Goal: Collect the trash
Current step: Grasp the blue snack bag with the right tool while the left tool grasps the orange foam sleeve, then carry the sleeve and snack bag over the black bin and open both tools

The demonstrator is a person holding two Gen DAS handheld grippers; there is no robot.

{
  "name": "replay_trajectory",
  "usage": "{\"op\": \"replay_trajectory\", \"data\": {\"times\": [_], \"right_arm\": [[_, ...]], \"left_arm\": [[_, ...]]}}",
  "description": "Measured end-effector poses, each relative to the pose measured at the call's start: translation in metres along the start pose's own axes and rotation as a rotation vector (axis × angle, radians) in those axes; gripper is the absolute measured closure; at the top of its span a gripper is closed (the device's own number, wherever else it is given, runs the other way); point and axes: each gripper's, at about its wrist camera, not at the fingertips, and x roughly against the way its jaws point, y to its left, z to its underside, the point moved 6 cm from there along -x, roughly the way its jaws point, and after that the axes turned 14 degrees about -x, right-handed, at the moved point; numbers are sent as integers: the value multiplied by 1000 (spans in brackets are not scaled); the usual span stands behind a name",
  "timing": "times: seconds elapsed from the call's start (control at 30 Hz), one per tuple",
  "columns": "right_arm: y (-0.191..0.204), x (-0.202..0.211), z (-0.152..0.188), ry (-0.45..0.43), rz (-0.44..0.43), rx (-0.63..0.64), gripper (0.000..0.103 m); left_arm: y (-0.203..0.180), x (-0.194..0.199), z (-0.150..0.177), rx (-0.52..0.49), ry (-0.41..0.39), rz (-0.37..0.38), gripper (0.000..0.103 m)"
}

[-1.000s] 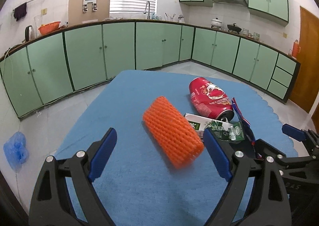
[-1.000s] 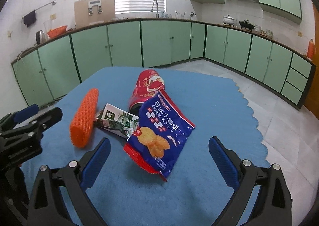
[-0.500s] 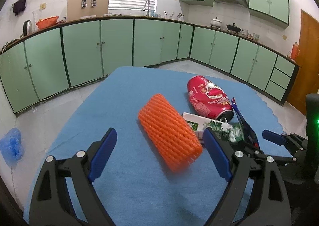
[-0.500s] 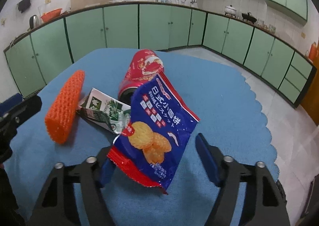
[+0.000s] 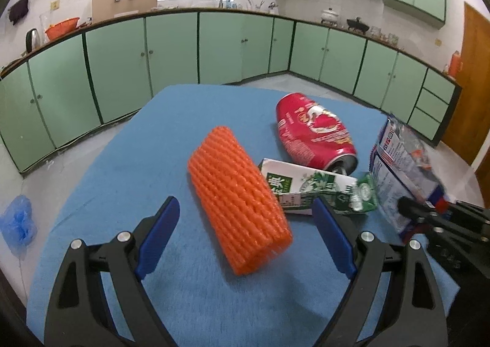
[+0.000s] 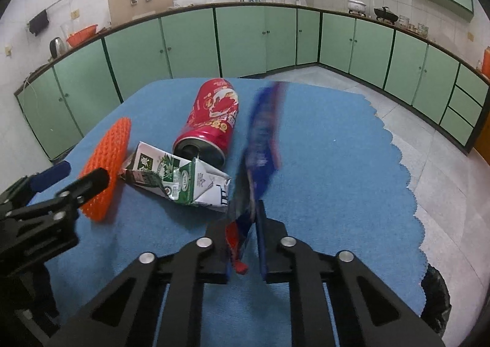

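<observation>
On the blue tablecloth (image 5: 147, 157) lie an orange foam net (image 5: 239, 209), a crushed red can (image 5: 312, 129) and a flattened green-and-white carton (image 5: 309, 188). My left gripper (image 5: 245, 209) is open, its blue fingers on either side of the net's near end without touching it. My right gripper (image 6: 245, 215) is shut on the lower edge of a blue snack bag (image 6: 263, 132), which stands pinched up on edge beside the can (image 6: 214, 114) and carton (image 6: 180, 175). In the left wrist view the snack bag (image 5: 401, 163) sits at the right.
Green cabinets ring the room beyond the table. A blue plastic bag (image 5: 16, 224) lies on the floor at the left. Something black (image 6: 435, 301) sits past the cloth's scalloped right edge. Bare cloth stretches right of the snack bag.
The right gripper's jaws have closed on the snack bag, folding it from flat to upright. The left gripper has come nearer, so the orange net now sits between its fingers.
</observation>
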Motion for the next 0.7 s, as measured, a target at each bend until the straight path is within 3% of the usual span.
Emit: {"op": "replay_trajectory", "data": {"times": [0.1, 0.17, 0.23, 0.4, 0.47, 0.7], "right_arm": [[0, 1, -2, -9, -6, -3, 95], [1, 3, -4, -15, -12, -1, 96], [0, 5, -6, -19, -17, -2, 96], [0, 6, -8, -19, -24, -13, 96], [-1, 7, -8, -21, -25, -19, 96], [-10, 17, -10, -46, -17, -26, 96]], "left_arm": [[3, -11, 2, 16, 33, -6, 18], [5, -15, 4, 27, 50, -10, 25], [7, -20, 6, 42, 71, -8, 37], [13, -25, 10, 84, 96, 15, 81], [15, -24, 10, 94, 94, 16, 90], [22, -12, 5, 108, 52, -1, 93]]}}
